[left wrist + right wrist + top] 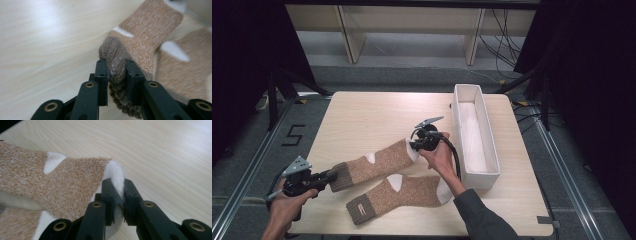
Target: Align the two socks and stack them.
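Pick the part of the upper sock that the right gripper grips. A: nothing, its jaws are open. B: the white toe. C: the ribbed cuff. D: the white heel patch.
B: in the right gripper view the right gripper pinches the white toe of the upper sock.

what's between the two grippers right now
The upper sock spans the whole stretch: the left gripper pinches its ribbed cuff, the right gripper its white toe. The high view shows it best.
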Demonstrator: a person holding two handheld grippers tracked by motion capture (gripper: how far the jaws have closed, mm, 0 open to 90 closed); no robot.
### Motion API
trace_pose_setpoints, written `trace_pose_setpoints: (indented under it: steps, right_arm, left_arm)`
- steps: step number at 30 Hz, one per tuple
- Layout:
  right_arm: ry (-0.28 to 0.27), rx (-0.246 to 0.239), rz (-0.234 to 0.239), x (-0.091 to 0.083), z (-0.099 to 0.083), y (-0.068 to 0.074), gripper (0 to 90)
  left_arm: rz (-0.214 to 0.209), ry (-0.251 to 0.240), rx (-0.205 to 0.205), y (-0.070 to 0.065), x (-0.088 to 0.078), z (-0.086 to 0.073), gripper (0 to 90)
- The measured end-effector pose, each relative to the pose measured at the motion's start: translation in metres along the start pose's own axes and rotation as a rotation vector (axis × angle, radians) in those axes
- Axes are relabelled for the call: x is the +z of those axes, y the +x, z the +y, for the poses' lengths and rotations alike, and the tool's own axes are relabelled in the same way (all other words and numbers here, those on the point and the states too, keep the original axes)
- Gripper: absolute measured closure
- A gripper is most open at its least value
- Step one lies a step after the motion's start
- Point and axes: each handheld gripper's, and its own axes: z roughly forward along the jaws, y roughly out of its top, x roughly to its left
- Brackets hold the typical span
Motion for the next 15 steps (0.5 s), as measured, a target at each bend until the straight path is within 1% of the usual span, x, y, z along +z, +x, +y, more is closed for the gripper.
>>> trace_pose_setpoints:
  steps: [1, 2, 3, 4, 5, 6, 7, 8, 9, 10, 11, 12, 13, 14, 15]
  right_arm:
    - [0.000, 0.000, 0.000, 0.000, 0.000, 0.000, 81.7]
    - [-0.010, -0.042, -0.008, -0.006, 0.002, 0.000, 81.6]
    - [-0.014, -0.053, -0.009, -0.014, 0.003, 0.001, 81.6]
    - [-0.016, -0.035, 0.010, -0.030, 0.003, 0.005, 81.6]
    - [-0.011, -0.038, 0.018, -0.038, 0.001, 0.005, 81.6]
    - [-0.015, -0.053, 0.021, -0.045, -0.002, 0.006, 81.6]
    - [-0.015, -0.053, 0.021, -0.045, -0.002, 0.006, 81.6]
    - [0.018, -0.036, 0.000, -0.060, -0.010, 0.012, 81.6]
    - [0.002, -0.087, 0.015, -0.067, -0.013, 0.011, 81.6]
    - [-0.003, -0.098, 0.023, -0.074, -0.018, 0.013, 81.5]
    - [-0.003, -0.098, 0.023, -0.074, -0.018, 0.013, 81.5]
    - [0.005, -0.111, 0.019, -0.088, -0.026, 0.017, 81.5]
    - [0.006, -0.131, 0.015, -0.095, -0.031, 0.017, 81.5]
    - [0.004, -0.121, 0.015, -0.099, -0.035, 0.019, 81.5]
    - [0.004, -0.121, 0.015, -0.099, -0.035, 0.019, 81.5]
  left_arm:
    - [0.000, 0.000, 0.000, 0.000, 0.000, 0.000, 74.1]
    - [-0.010, -0.011, 0.008, -0.005, -0.003, 0.003, 74.1]
    - [-0.014, -0.011, 0.021, -0.010, -0.007, 0.005, 74.0]
    - [-0.048, -0.023, 0.024, -0.019, -0.012, 0.007, 74.0]
    - [-0.061, -0.020, 0.031, -0.024, -0.014, 0.006, 74.0]
    - [-0.066, -0.019, 0.035, -0.029, -0.016, 0.005, 73.9]
    - [-0.066, -0.019, 0.035, -0.029, -0.016, 0.005, 73.9]
    - [-0.092, -0.012, 0.039, -0.036, -0.019, 0.001, 73.9]
    - [-0.092, -0.012, 0.039, -0.036, -0.019, 0.001, 73.9]
    - [-0.111, -0.013, 0.034, -0.039, -0.019, -0.002, 73.9]
    - [-0.123, -0.010, 0.034, -0.042, -0.019, -0.004, 73.9]
    - [-0.134, 0.001, 0.043, -0.050, -0.018, -0.009, 73.8]
    - [-0.146, 0.004, 0.048, -0.053, -0.017, -0.010, 73.9]
    - [-0.149, 0.005, 0.052, -0.056, -0.016, -0.012, 73.9]
    - [-0.149, 0.005, 0.052, -0.056, -0.016, -0.012, 73.8]
